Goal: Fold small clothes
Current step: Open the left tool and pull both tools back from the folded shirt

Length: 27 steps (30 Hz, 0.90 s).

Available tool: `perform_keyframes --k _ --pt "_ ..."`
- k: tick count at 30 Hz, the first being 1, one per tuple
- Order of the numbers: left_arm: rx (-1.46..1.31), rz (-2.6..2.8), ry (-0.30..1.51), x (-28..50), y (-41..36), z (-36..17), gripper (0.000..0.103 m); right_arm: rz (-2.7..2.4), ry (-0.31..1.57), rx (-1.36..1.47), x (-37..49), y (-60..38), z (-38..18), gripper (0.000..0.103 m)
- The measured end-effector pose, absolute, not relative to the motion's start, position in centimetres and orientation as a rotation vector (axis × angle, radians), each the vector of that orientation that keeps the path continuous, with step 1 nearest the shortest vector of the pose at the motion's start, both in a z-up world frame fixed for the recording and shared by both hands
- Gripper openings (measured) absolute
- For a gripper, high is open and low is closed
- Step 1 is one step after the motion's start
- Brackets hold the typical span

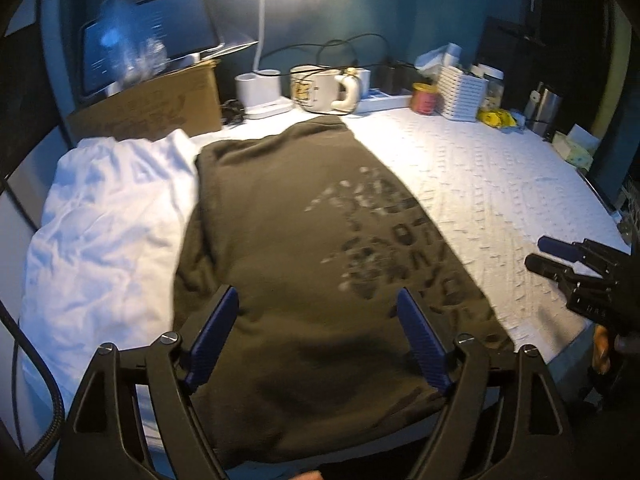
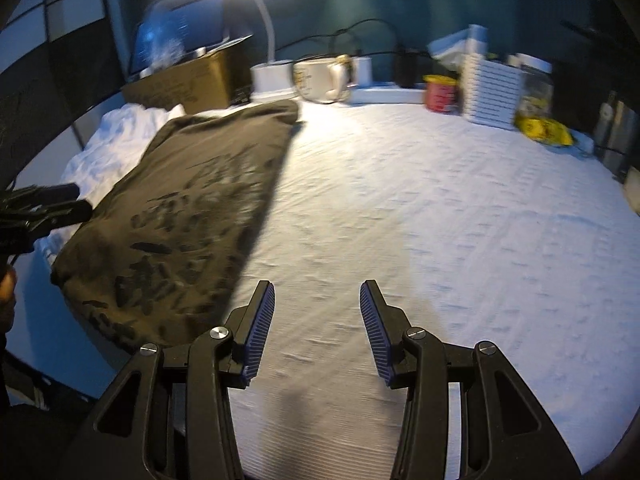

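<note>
Left wrist view: my left claw [image 1: 316, 312] spread wide, empty, above dark olive printed cotton shirt [image 1: 304, 264] folded on white textured table [image 1: 480, 184]. Right claw [image 2: 318, 308] open, empty. Judgement: square edges before next fold.

Each black plastic left gripper [image 1: 318, 308] and right gripper [image 2: 317, 302] is built from angular linkage arms with triangular cut-outs, joined by round silver screws. The fingers [image 1: 422, 344] carry ribbed dark-blue pads. A braided black cable [image 1: 38, 364] runs beside the left one.

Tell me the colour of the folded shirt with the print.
Dark olive-brown shirt; the left wrist view shows it best.
</note>
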<state>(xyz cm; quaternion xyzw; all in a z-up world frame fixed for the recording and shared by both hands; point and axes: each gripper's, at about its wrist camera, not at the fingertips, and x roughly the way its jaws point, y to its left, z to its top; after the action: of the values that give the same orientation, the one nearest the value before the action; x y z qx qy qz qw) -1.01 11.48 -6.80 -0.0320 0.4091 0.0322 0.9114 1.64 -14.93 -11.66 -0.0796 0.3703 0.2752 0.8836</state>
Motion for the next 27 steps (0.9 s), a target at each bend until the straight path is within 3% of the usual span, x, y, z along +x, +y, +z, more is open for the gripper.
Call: perform_keyframes --k 5,20,27 --pt "-0.065 0.020 0.815 -0.2 8.9 -5.9 0.082 0.516 0.741 -0.127 2.0 -18.1 -10.8 0.055" --pt "0.035 -0.072 0.682 1.0 2.9 -1.9 0.086 0.368 0.665 -0.078 1.3 -25.4 -7.8 0.056" --pt "0.073 -0.057 0.602 0.7 1.7 -0.1 0.094 0.333 0.607 -0.079 1.0 -27.1 -5.3 0.056"
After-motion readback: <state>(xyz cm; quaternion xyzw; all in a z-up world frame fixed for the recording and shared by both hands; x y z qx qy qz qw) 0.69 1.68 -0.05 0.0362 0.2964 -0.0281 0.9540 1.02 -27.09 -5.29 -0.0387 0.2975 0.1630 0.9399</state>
